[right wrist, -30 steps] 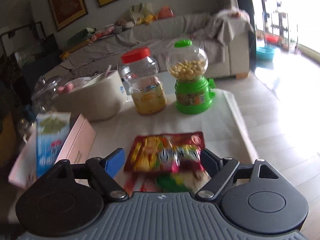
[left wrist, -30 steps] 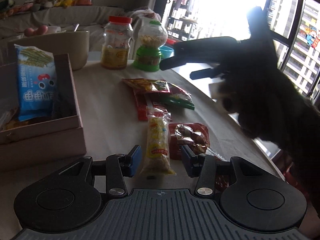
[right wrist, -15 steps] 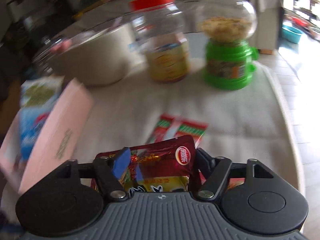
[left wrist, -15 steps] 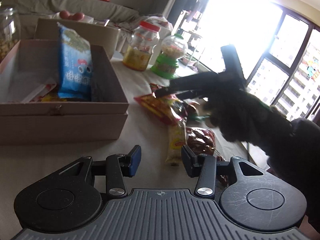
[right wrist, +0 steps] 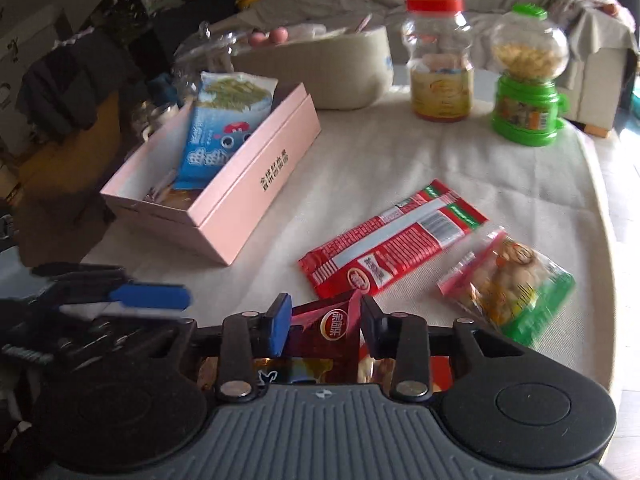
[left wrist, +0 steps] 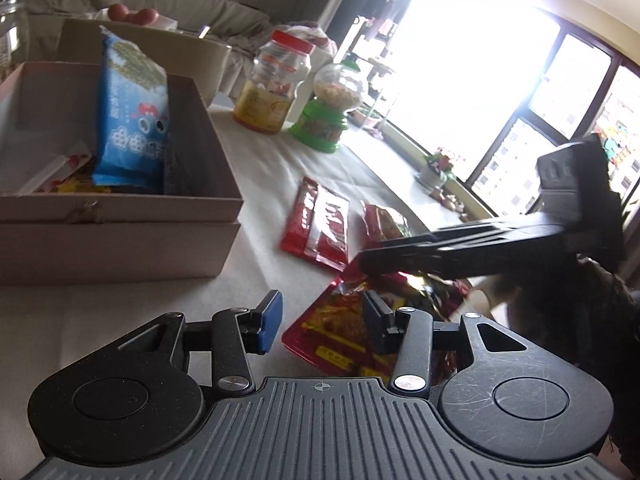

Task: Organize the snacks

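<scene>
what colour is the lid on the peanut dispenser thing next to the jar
Green, matching its base; the dispenser shows best in the right wrist view.

From my right wrist view, the dark red packet (right wrist: 334,328) pinched in the right gripper (right wrist: 322,320) is mostly hidden beneath the gripper body; I see only its top corner. The left gripper (right wrist: 120,296), at nine o'clock, is smeared with motion blur and I can't read its jaws there. In my left wrist view, the hand (left wrist: 560,300) at three o'clock is a dark backlit shape. The window (left wrist: 460,80) at one o'clock is blown out white. What lies under the blue packet (left wrist: 132,112) in the pink box (left wrist: 120,240) is hidden, and the box is cut off at nine o'clock.
</scene>
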### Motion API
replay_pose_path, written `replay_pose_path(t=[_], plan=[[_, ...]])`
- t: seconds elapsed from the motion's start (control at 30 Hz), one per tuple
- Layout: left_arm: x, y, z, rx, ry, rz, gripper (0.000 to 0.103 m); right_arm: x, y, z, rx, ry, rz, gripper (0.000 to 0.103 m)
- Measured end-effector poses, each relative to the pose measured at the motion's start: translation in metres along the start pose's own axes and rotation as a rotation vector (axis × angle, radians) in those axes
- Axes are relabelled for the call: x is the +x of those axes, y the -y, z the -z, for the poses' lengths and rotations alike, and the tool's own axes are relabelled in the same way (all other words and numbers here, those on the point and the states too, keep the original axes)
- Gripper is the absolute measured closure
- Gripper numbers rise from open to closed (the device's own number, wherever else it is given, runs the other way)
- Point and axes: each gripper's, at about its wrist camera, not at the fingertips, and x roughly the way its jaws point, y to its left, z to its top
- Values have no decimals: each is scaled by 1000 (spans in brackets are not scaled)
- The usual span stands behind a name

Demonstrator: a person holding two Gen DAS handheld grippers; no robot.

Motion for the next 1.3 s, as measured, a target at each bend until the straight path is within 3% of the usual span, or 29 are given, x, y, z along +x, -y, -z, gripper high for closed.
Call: replay_pose_path(t=[0.13, 0.33, 0.6, 0.7, 0.9, 1.07, 1.13, 1.3], plan=[[20, 2, -7, 12, -27, 16, 54, -41, -2, 27, 34, 96, 50, 41], [40, 6, -14, 8, -57, 60, 54, -68, -9, 76, 40, 132, 155, 41], [30, 18, -1, -1, -97, 151, 55, -62, -16, 112, 113, 103, 118, 38], [10, 21, 9, 13, -91, 126, 55, -60, -28, 114, 73, 114, 122, 38], [-46, 12, 38, -17, -113, 99, 59, -51, -59, 114, -7, 96, -27, 39], [-87, 8, 64, 44, -122, -56, 59, -36, -102, 109, -142, 100, -78, 39], [-98, 3, 62, 39, -99, -82, 59, -35, -114, 109, -195, 97, -82, 38], [-93, -10, 42, -17, -65, -29, 59, -48, -117, 118, -221, 53, -79, 31]])
